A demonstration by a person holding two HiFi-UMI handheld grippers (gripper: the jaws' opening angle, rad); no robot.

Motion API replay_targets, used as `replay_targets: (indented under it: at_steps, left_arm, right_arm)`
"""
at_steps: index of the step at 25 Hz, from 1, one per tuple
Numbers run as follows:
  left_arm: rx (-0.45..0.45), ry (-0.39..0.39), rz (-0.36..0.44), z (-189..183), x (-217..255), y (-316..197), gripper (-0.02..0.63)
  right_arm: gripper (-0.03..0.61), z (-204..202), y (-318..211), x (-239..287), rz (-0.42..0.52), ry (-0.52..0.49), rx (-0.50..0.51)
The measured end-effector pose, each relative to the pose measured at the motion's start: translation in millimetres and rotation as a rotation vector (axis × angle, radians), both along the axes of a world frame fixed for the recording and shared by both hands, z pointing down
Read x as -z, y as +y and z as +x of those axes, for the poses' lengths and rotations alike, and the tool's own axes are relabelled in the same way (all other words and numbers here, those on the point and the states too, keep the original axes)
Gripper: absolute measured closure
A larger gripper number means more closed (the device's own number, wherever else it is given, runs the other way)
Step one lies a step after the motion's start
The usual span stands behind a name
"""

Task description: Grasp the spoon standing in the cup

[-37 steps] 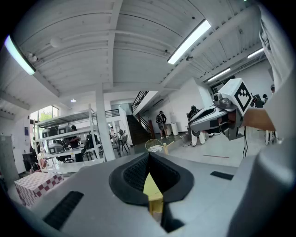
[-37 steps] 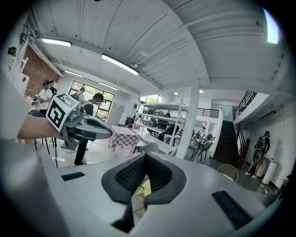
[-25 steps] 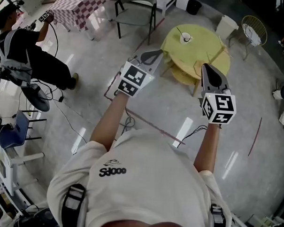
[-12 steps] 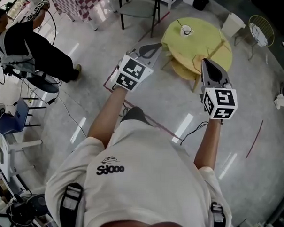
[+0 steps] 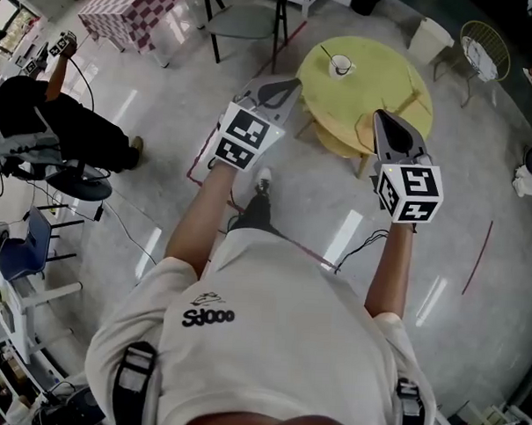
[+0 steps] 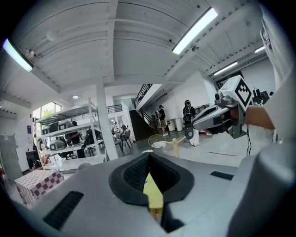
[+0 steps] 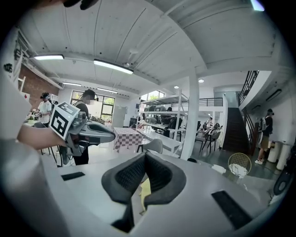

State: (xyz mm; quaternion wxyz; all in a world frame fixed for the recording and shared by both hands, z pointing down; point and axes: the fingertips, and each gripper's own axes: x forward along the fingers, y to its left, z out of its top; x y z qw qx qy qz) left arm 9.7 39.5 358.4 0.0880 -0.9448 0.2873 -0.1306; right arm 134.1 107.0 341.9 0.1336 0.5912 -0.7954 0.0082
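The grey floor [image 5: 148, 88] takes up most of the head view, and the round yellow table [image 5: 382, 80] sits ahead of the person, well out of reach of either tool. The step in hand looks like the approach, so nothing can be gripped until the person stands close to the table edge.

The left gripper [image 5: 289, 89] and right gripper [image 5: 383, 122] are both held out at chest height and point toward the table. Each has its ribbed pads [image 6: 134, 173] pressed together at the tips with nothing between them, and the right gripper's pads [image 7: 132, 175] show the same. Only a sliver of yellow tabletop shows through the slot behind each tip.

The white cup [image 5: 342, 66] stands on the far left part of the tabletop, on the left gripper's side. The spoon [image 5: 327, 53] leans out of it, up and to the left.

To do this well, I would close in first and then spread one set of jaws before reaching. I would come at the thin handle above the rim, square to its lean — a sideways nudge could tip the cup.
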Motion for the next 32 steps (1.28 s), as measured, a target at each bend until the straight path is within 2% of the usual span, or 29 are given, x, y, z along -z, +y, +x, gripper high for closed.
replay_targets:
  at_steps: [13, 17, 25, 32]
  left_arm:
    - [-0.109, 0.022, -0.023, 25, 4, -185, 0.586]
    - [-0.130, 0.027, -0.040, 27, -1, -229, 0.586]
    - [-0.168, 0.020, -0.092, 37, -24, -285, 0.586]
    - [-0.132, -0.009, -0.148, 54, -51, -315, 0.586]
  right_arm:
    - [0.557, 10, -180, 15, 0.016, -0.044, -0.091]
    - [0.557, 7, -224, 11, 0.010, -0.018, -0.103]
    - [0.557, 11, -280, -16, -0.076, 0.010, -0.122]
    - [0.555, 28, -317, -56, -0.142, 0.025, -0.101]
